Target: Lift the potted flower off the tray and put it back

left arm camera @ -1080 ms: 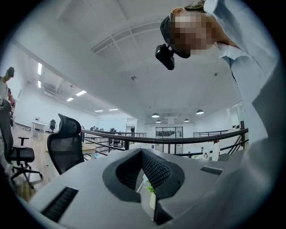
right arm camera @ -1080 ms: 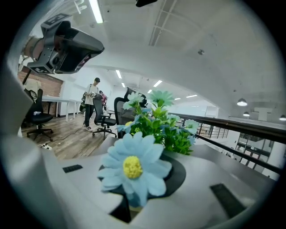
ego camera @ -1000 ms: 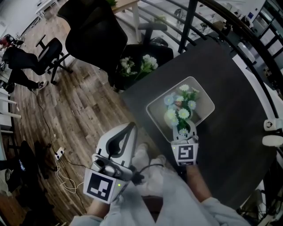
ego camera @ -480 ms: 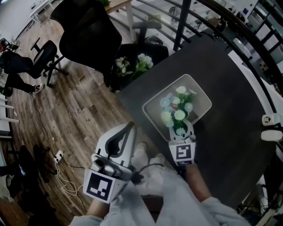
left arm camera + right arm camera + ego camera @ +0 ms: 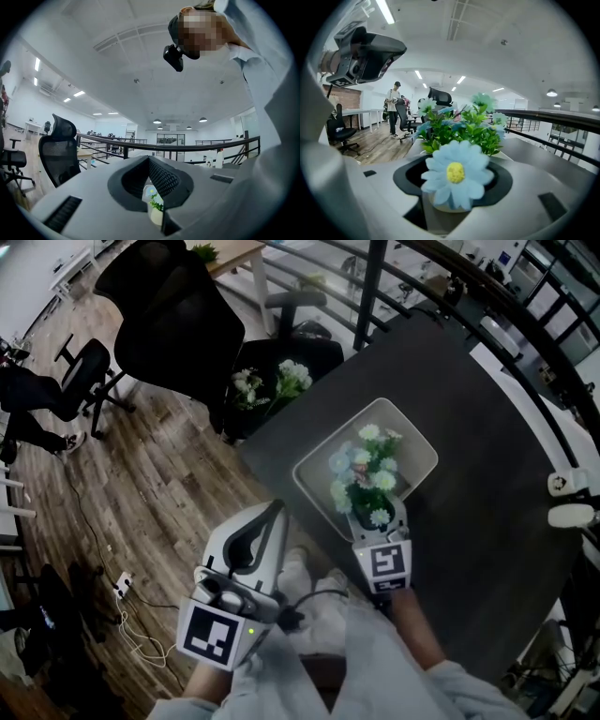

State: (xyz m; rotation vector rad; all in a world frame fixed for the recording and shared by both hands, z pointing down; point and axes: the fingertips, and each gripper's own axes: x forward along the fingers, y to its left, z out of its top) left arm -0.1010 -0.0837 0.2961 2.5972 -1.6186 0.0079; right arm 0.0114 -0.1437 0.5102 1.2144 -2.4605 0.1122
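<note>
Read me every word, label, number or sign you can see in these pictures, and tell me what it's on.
No readable words or numbers anywhere.
left marker cube: black-and-white square pattern, no letters.
right marker cube: the same kind of pattern, no letters.
white object at the head view's right edge: a small dark mark, too small to read.

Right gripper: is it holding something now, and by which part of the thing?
Nothing, it seems. The jaws of the right gripper have just been opening; the cream pot of blue and white flowers stands loose between them, in the white tray.
</note>
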